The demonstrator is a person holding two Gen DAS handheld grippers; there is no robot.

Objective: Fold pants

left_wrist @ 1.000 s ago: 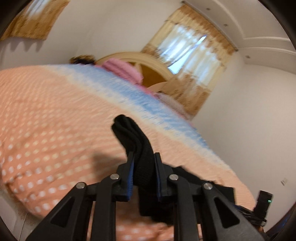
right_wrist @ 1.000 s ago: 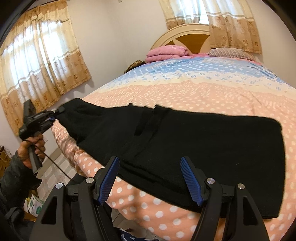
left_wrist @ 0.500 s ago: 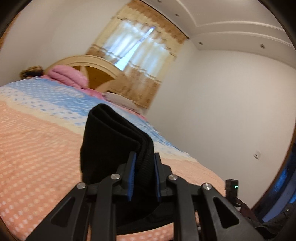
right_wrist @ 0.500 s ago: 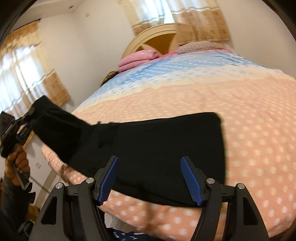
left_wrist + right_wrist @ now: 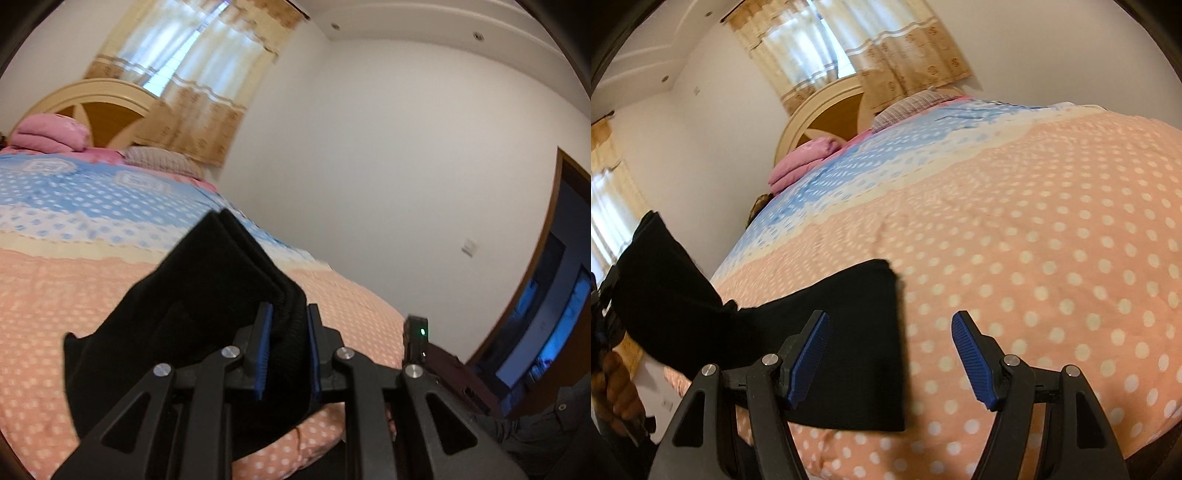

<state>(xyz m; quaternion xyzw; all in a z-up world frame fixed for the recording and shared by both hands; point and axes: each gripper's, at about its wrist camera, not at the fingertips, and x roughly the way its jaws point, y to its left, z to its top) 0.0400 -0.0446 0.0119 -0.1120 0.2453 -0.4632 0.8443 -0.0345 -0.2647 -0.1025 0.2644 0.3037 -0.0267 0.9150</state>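
The black pants [image 5: 846, 332] lie across the near edge of the bed, one end flat on the polka-dot cover. My left gripper [image 5: 288, 325] is shut on the thick folded end of the pants [image 5: 207, 295] and holds it lifted above the bed. In the right wrist view that lifted end [image 5: 661, 280] rises at far left, next to the hand holding the left gripper. My right gripper [image 5: 890, 354] is open and empty, hovering just above the flat end's right edge.
The bed [image 5: 1052, 240] has an orange dotted and blue cover. Pink folded bedding [image 5: 801, 162] and a pillow [image 5: 159, 160] lie by the cream headboard [image 5: 827, 110]. Curtained windows stand behind. A wall and dark doorway [image 5: 554, 314] are at right.
My left gripper has lifted the pants end and swung it rightward over the bed. The flat part of the pants looks shorter. My right gripper has shifted right, staying open.
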